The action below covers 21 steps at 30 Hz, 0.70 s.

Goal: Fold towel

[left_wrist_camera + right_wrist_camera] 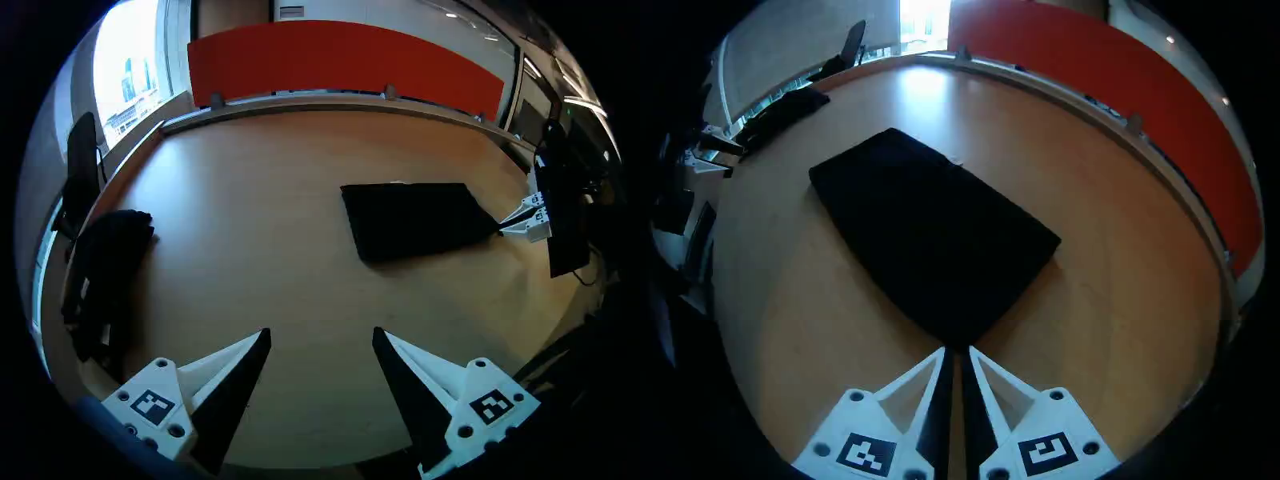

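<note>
A black towel [408, 220] lies folded flat in a rectangle on the wooden table [264, 240]. My left gripper [320, 340] hovers open over bare wood, well short of the towel, with nothing between its fingers. Across the table, my right gripper [524, 220] touches the towel's right corner. In the right gripper view the towel [928, 232] stretches away from my right gripper [958, 352], whose fingers are closed to a thin slit on the towel's near corner. The left gripper [712, 152] shows small at the far left edge.
A second black bundle of cloth [108, 264] sits by the table's left edge, also visible as a bundle [784, 112] in the right gripper view. A red panel [336, 60] runs along the table's far edge. A dark chair [80, 172] stands by the window.
</note>
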Each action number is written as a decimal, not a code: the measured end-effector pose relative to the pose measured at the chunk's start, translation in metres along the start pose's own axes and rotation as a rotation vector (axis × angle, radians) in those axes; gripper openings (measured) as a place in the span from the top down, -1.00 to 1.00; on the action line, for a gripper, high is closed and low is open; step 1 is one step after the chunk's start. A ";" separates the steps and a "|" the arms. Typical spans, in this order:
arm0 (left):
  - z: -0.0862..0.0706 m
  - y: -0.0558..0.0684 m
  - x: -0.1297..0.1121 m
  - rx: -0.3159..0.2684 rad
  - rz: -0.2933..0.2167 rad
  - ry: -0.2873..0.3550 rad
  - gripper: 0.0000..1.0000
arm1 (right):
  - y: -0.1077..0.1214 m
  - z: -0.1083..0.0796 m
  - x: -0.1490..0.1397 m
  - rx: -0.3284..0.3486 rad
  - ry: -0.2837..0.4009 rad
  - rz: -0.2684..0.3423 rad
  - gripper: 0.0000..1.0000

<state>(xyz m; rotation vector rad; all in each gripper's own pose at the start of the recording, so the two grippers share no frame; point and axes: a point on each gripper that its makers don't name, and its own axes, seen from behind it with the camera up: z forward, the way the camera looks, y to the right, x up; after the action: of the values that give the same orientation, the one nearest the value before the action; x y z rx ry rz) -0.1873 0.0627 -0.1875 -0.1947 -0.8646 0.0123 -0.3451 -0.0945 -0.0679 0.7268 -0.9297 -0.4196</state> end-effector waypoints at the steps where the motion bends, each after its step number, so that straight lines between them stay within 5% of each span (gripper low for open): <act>1: 0.000 0.000 0.000 0.000 0.000 0.000 -0.88 | 0.001 0.000 -0.001 -0.004 -0.004 0.001 0.87; 21: 0.004 0.002 0.002 -0.006 0.009 -0.003 -0.88 | 0.001 -0.003 0.007 -0.002 0.016 -0.022 0.73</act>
<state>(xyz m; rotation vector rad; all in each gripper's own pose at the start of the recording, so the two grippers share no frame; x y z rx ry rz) -0.1890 0.0660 -0.1841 -0.2048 -0.8667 0.0187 -0.3384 -0.0968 -0.0642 0.7381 -0.9063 -0.4339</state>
